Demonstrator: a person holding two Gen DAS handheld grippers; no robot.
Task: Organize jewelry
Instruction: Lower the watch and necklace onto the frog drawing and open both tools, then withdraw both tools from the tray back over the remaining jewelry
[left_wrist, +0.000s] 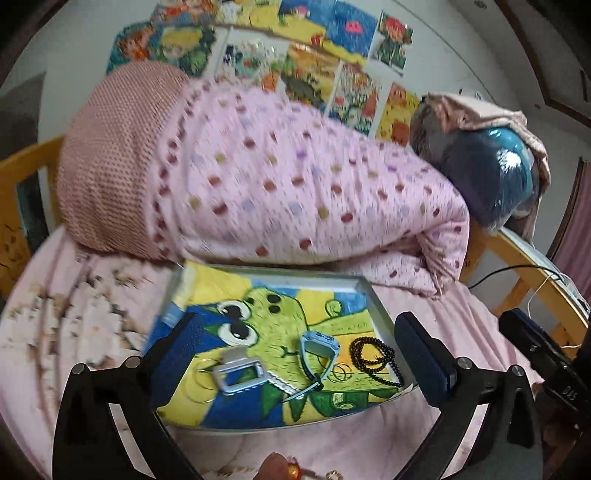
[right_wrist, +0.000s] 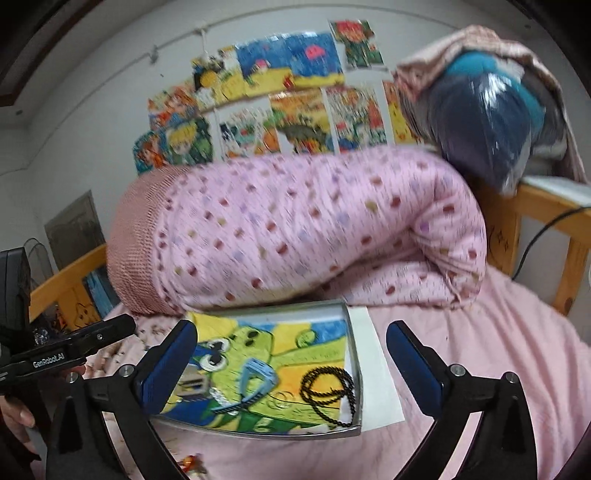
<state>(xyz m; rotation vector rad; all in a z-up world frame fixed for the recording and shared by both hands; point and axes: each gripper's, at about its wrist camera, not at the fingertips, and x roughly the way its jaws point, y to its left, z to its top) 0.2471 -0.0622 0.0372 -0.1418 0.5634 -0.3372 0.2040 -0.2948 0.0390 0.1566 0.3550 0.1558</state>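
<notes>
Both sets of fingers stand wide apart and hold nothing: left gripper, right gripper. The jewelry lies in the tray ahead: black bead necklace at 3 o'clock, thin rings, blue watches. Likely risks: strands tangling, or the tray tipping on the soft pink bed. A rolled quilt lies at 12 o'clock.

Soft, even indoor light, moderately bright, with no visible lamp or window. Strong fisheye curvature in both views, dark vignette filling the corners. Motion blur across the polka-dot quilt and wall drawings, heavier in the right wrist view. White glare on the plastic-wrapped blue bundle. Faint shadow under the quilt's fold. Sharpest detail near the bottom edge.
</notes>
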